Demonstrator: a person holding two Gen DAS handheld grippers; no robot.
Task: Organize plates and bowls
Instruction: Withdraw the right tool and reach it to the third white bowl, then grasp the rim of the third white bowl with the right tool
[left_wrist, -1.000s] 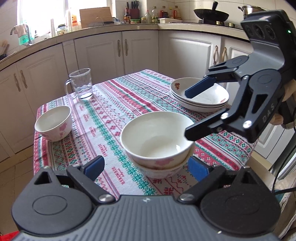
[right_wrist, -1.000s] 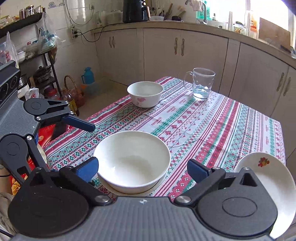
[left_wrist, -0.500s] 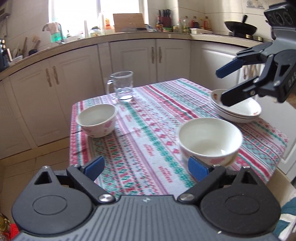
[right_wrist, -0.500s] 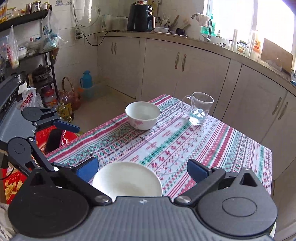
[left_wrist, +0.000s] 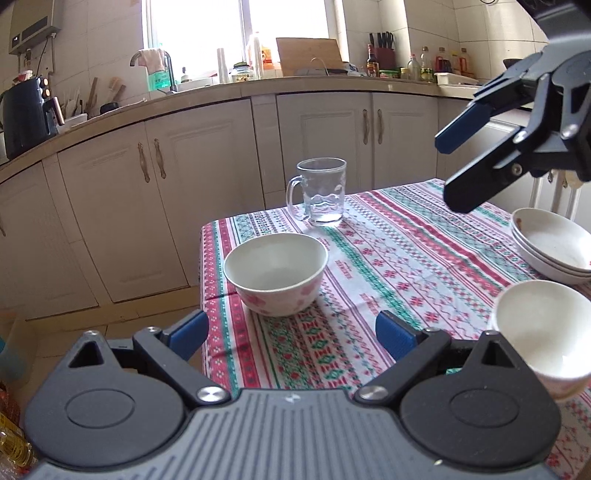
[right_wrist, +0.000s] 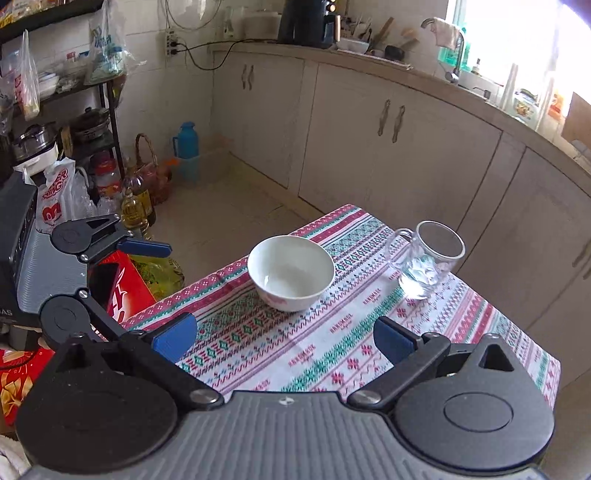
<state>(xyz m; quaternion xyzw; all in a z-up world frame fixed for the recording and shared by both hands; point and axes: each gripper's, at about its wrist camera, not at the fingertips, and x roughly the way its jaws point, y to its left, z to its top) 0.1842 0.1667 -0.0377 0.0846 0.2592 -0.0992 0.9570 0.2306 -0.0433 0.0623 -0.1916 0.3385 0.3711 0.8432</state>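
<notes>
A single white bowl with pink flowers stands near the table's left edge; it also shows in the right wrist view. My left gripper is open and empty just in front of it. Stacked bowls sit at the right, by a stack of plates. My right gripper is open and empty, raised above the table; it shows in the left wrist view.
A glass mug stands behind the single bowl on the patterned tablecloth. Cabinets run behind the table. Bottles and boxes crowd the floor left of the table.
Both grippers have drawn back from the stacked bowls and swung left. The single bowl now lies straight ahead of my left gripper. Both stay open.
</notes>
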